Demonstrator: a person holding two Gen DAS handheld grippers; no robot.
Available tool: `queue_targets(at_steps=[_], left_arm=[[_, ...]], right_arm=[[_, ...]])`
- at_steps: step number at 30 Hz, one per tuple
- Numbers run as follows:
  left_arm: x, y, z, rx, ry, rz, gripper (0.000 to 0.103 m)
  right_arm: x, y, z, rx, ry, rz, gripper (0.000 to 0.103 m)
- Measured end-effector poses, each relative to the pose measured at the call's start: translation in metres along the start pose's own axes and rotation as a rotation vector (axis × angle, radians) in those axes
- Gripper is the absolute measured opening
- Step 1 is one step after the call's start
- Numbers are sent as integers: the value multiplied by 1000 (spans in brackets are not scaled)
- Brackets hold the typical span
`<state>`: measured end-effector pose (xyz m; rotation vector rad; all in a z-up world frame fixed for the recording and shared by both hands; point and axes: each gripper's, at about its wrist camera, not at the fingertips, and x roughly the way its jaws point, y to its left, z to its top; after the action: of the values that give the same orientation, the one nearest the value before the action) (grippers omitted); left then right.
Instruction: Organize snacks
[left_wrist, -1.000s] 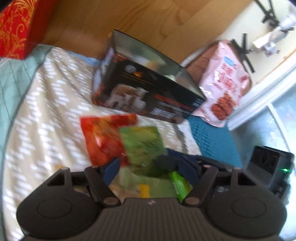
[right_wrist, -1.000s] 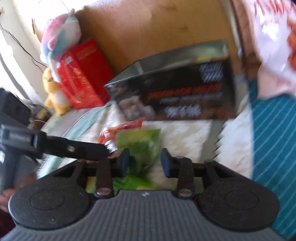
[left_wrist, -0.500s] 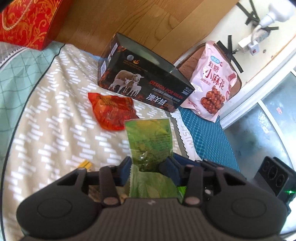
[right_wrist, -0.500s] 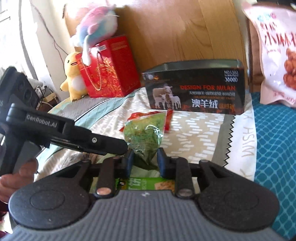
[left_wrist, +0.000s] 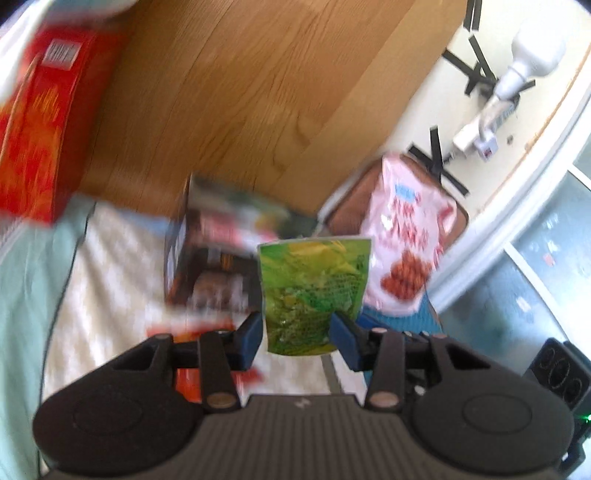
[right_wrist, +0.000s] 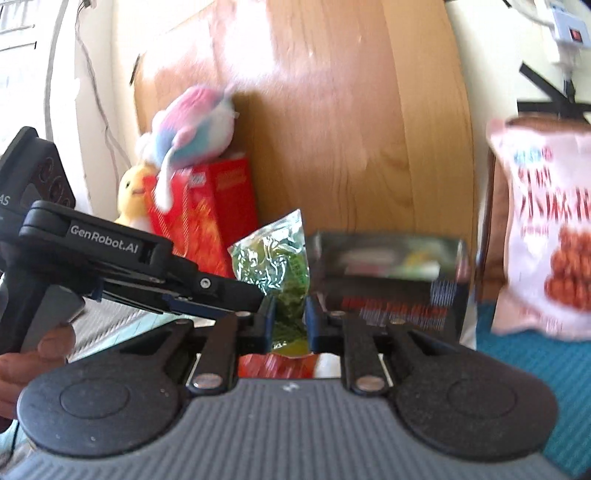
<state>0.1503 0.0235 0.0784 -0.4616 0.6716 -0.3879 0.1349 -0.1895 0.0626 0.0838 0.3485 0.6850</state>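
Green snack packet (left_wrist: 314, 295) sits upright between the blue pads (left_wrist: 251, 338) of the left gripper (left_wrist: 298, 338), lifted clear of the bedspread (left_wrist: 114, 280); jaws narrow, both pads against the packet's lower edges. Behind it, blurred: dark open-top box (left_wrist: 207, 273) on the bed, pink snack bag (left_wrist: 402, 240) leaning at the right, red gift bag (left_wrist: 40, 129) far left, wooden headboard (left_wrist: 240, 92) across the back. An orange-red packet (left_wrist: 188, 380) shows low down behind the left finger.

Right wrist view: right gripper (right_wrist: 289, 321) is clamped on the same green packet (right_wrist: 275, 269), pads nearly together on its lower part; jaws have just been closing. Left gripper (right_wrist: 236, 295) comes in from the left, its tip meeting the packet, a hand (right_wrist: 29, 365) on its handle. Orange-red packet (right_wrist: 277, 365) lies below the jaws. Dark box (right_wrist: 391, 280) right of centre, pink bag (right_wrist: 546, 236) far right, red gift bag (right_wrist: 207, 210) with plush toys (right_wrist: 188, 133) on and beside it.
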Motion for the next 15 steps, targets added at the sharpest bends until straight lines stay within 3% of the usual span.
queue_targets(at_steps=[7, 11, 15], left_arm=[[53, 0, 51, 20, -13, 67, 41], [79, 12, 59, -13, 17, 71, 41], [97, 17, 59, -7, 31, 99, 41]], right_arm=[[55, -38, 24, 67, -13, -55, 20], [73, -60, 22, 138, -6, -60, 22], [90, -62, 20, 114, 23, -100, 24]])
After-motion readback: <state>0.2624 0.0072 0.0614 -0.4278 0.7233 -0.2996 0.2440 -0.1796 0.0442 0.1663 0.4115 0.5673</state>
